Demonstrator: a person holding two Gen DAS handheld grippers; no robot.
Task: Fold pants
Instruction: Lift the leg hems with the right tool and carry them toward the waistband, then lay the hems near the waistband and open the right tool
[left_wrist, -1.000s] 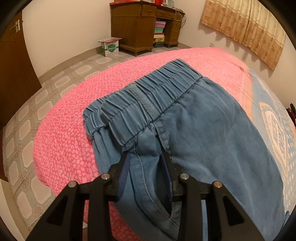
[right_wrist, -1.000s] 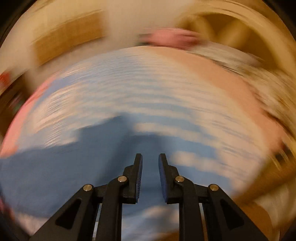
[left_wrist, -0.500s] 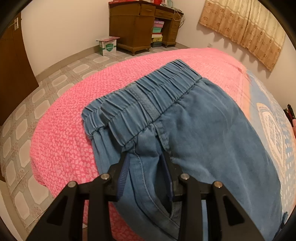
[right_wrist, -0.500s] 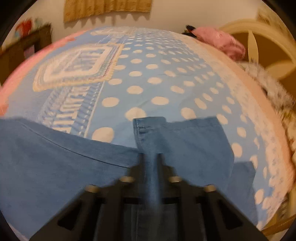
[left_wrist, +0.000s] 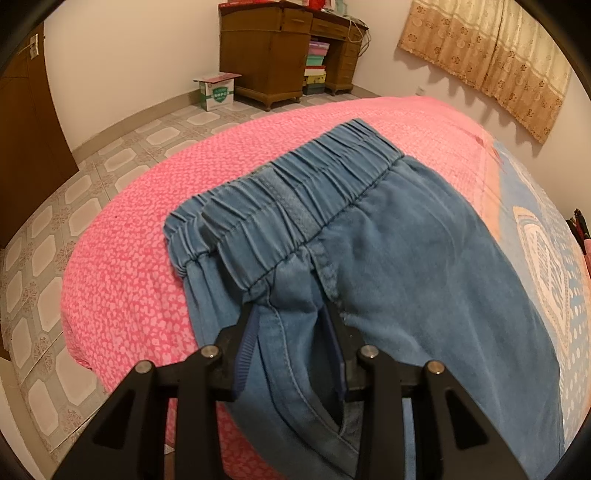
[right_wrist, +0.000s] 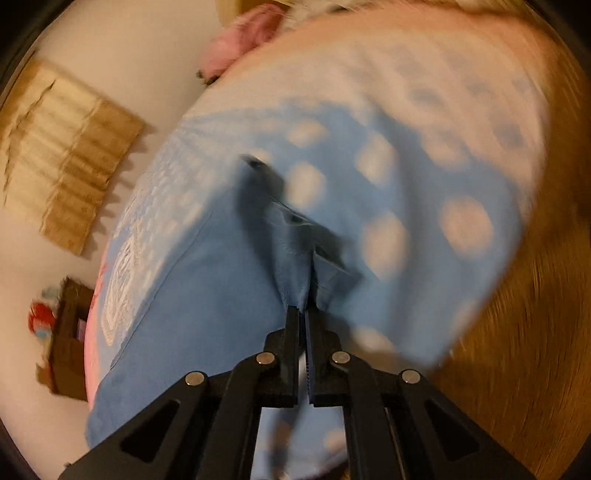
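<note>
Blue denim pants (left_wrist: 388, 266) with a gathered elastic waistband (left_wrist: 295, 188) lie on the bed. My left gripper (left_wrist: 291, 317) is shut on a bunched fold of the denim just below the waistband, near the seam. In the blurred, rolled right wrist view, my right gripper (right_wrist: 303, 314) is shut on the pants' leg end (right_wrist: 295, 258), and the pinched cloth stands up from the bed between the tips. The rest of that leg (right_wrist: 207, 280) trails away to the left.
A pink spotted cover (left_wrist: 147, 236) and a blue dotted blanket (right_wrist: 424, 192) dress the bed. Tiled floor (left_wrist: 55, 236) lies beyond its edge, with a wooden desk (left_wrist: 273, 48), a cardboard box (left_wrist: 218, 90) and a door (left_wrist: 26, 147). A curtain (left_wrist: 491, 62) hangs on the wall.
My right gripper went from open to shut on the leg end, then rolled and swung with the cloth lifted. The left gripper kept its hold and stayed put.
</note>
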